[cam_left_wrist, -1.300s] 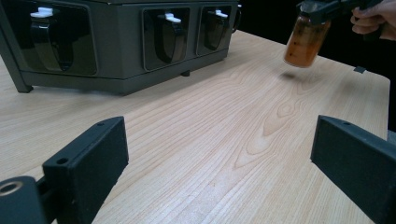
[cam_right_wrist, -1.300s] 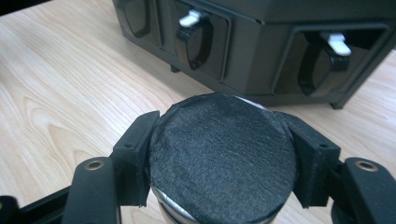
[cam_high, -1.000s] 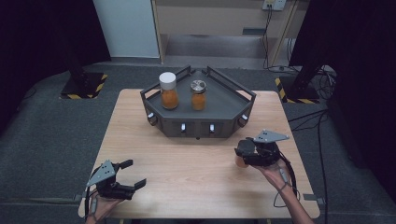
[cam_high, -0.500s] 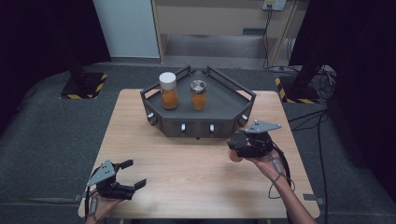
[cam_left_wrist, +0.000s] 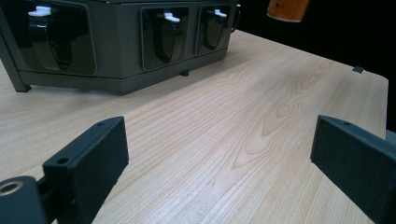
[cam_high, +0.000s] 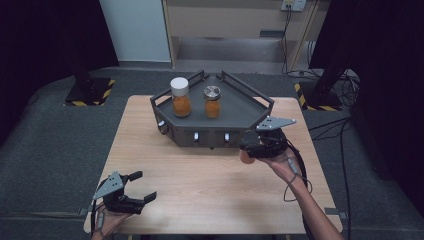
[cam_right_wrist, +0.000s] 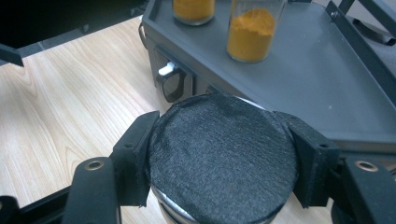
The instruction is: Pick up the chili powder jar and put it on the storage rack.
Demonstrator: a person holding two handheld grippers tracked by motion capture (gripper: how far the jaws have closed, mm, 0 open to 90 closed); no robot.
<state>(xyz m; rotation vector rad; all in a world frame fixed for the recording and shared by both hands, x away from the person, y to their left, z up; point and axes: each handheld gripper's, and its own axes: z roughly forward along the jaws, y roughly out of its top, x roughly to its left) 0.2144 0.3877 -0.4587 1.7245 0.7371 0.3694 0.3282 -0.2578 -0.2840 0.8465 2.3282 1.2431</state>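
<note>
My right gripper (cam_high: 250,149) is shut on a jar of orange powder (cam_high: 245,156) and holds it in the air just off the front right corner of the dark tray (cam_high: 242,112). In the right gripper view the jar's black lid (cam_right_wrist: 224,161) sits squeezed between the two pads of the right gripper (cam_right_wrist: 222,130). On the tray stand a white-lidded jar (cam_high: 180,97) and a metal-lidded jar (cam_high: 212,101), both with orange powder. My left gripper (cam_high: 143,186) rests open near the table's front left corner, with bare wood between its jaws (cam_left_wrist: 224,154).
The wooden table (cam_high: 200,175) stretches between the two grippers. The tray's front wall has small latches (cam_left_wrist: 168,18). Raised rails (cam_high: 247,87) edge the tray's back and sides. Cables and stand feet lie on the floor beyond the table.
My right gripper has risen with the jar and moved left and forward, up to the tray's front right corner. The left gripper has stayed where it was.
</note>
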